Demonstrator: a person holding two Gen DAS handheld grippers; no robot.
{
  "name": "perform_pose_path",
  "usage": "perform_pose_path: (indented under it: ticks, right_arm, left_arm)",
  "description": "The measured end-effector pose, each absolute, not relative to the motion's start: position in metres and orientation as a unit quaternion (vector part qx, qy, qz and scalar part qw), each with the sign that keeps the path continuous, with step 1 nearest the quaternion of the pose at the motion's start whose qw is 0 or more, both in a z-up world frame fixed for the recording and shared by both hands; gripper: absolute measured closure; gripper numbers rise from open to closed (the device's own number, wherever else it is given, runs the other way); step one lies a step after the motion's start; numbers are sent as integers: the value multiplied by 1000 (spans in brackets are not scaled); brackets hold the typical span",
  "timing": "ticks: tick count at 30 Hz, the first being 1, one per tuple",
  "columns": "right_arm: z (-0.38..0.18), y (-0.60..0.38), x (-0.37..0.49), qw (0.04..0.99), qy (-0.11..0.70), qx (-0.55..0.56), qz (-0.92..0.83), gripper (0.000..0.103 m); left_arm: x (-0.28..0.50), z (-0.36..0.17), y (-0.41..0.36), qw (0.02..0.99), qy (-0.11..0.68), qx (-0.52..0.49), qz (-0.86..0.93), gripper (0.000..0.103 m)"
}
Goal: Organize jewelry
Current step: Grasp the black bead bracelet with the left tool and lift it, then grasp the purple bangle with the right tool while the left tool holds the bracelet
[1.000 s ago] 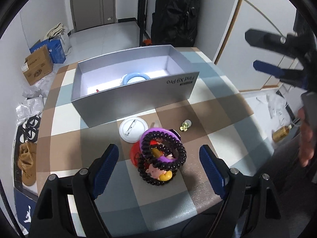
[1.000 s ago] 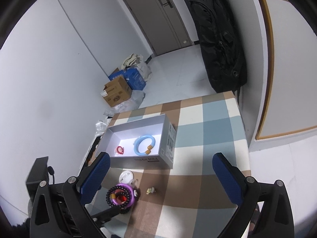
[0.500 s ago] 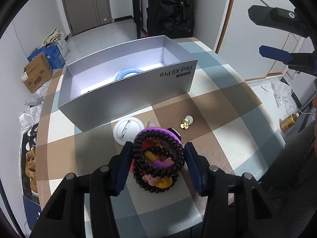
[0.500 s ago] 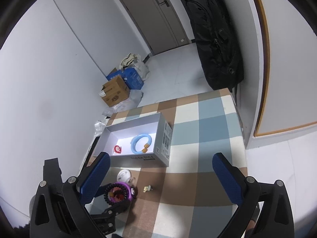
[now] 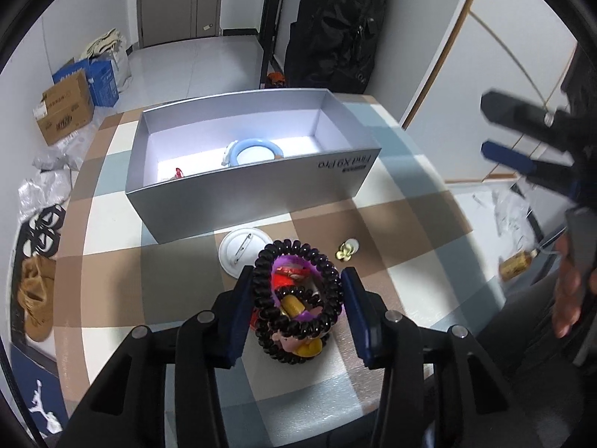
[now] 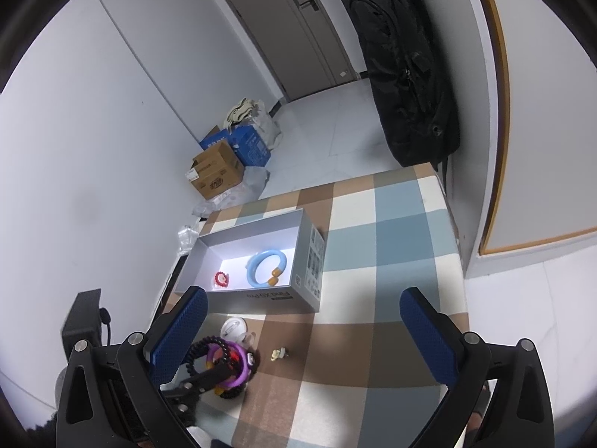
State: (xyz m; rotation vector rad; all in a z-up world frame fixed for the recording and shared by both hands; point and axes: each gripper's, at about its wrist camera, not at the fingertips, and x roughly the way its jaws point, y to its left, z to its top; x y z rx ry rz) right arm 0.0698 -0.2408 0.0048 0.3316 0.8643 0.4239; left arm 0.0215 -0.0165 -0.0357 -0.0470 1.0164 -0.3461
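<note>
Nearest the left wrist camera, the left gripper (image 5: pixel 297 308) has its two blue-padded fingers (image 5: pixel 238 315) pressed against either side of a black coiled spiral bracelet (image 5: pixel 298 291), clamping it over a small heap of jewelry on the checked brown, blue and cream tablecloth (image 5: pixel 112 287). Inside the coil sit a purple ring-shaped bangle (image 5: pixel 298 265), a red piece and a yellow piece; a second black coil lies underneath, touching the cloth. Whether the gripped coil is lifted clear of the heap cannot be told.

Just beyond the heap lies a round white pin badge (image 5: pixel 242 250), back side up with its pin showing, and to its right a small gold-coloured flower-shaped earring (image 5: pixel 347 252), apart from the heap.

Further on stands an open grey rectangular cardboard box (image 5: pixel 246 201) lettered "Find X9 Pro". On its floor lie a light blue open bangle with orange ends (image 6: pixel 266 267) and a small red scalloped ring (image 6: pixel 221 279), well apart from each other.

The right gripper (image 6: pixel 304 332) hovers high above the table, its blue fingers spread wide with nothing between them.

Beyond the table a large black bag (image 5: pixel 335 26) leans on the wall, with brown and blue cardboard cartons (image 5: pixel 67 106) on the floor.
</note>
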Motion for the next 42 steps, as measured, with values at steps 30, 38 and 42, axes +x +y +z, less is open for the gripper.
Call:
perform_pose_path:
  ticks: [30, 38, 42]
  right_arm:
    - [-62, -122, 54, 776, 534, 65, 329, 11]
    - [-68, -107, 60, 776, 540, 45, 322, 25]
    - [-69, -106, 62, 774, 544, 39, 322, 38]
  left_arm:
    - [32, 2, 62, 881, 403, -202, -142, 63]
    - [29, 3, 62, 881, 404, -195, -149, 63]
    - [29, 3, 61, 882, 405, -192, -148, 63]
